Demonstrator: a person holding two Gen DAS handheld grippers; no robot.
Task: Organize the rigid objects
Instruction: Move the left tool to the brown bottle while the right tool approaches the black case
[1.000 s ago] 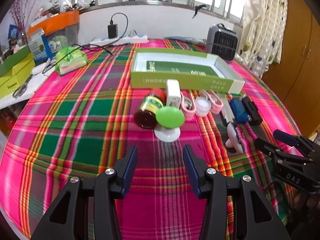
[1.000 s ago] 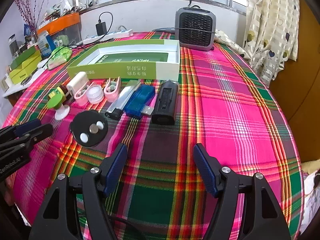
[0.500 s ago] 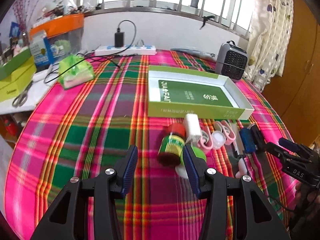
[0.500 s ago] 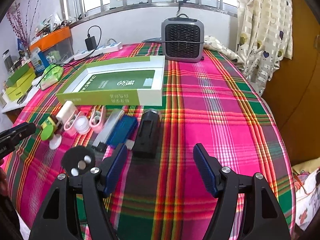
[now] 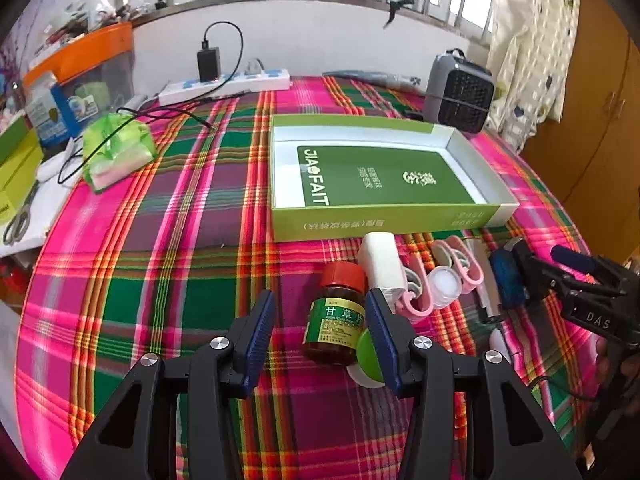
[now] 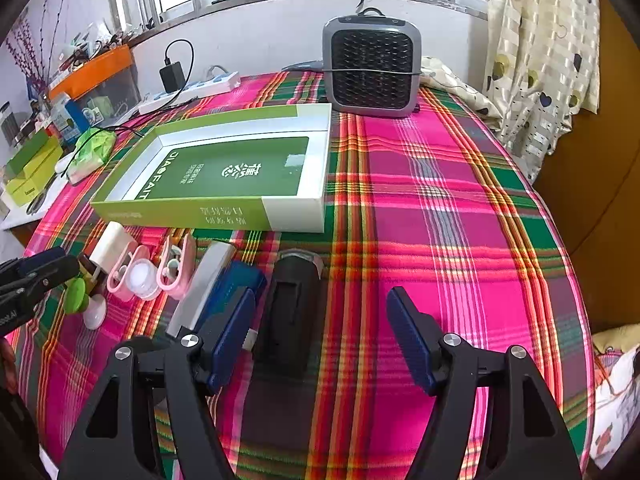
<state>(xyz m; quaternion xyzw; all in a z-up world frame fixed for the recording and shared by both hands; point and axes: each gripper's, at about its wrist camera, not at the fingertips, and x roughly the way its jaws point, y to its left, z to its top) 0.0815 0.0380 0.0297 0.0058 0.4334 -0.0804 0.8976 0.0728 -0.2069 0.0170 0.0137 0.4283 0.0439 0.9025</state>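
An open green box (image 5: pixel 384 176) lies on the plaid table; it also shows in the right wrist view (image 6: pixel 224 176). A row of small objects lies in front of it: a brown medicine bottle (image 5: pixel 338 314) with a red cap, a green-topped white piece (image 5: pixel 366 360), a white charger (image 5: pixel 380 266), pink clips (image 6: pixel 172 268), a small white jar (image 6: pixel 140 278), a silver bar (image 6: pixel 204 288), a blue stick (image 6: pixel 232 286) and a black device (image 6: pixel 294 308). My left gripper (image 5: pixel 320 334) is open, above the bottle. My right gripper (image 6: pixel 322 336) is open, above the black device.
A grey fan heater (image 6: pixel 372 66) stands behind the box. A power strip with a charger (image 5: pixel 224 80), a green tissue pack (image 5: pixel 118 150) and yellow boxes (image 5: pixel 16 168) sit at the far left. A curtain (image 6: pixel 540 52) and wooden cabinet are at the right.
Both grippers have risen and tilted down over the row of objects. The left gripper now stands over the brown bottle; the right one over the black device. Both stay open.
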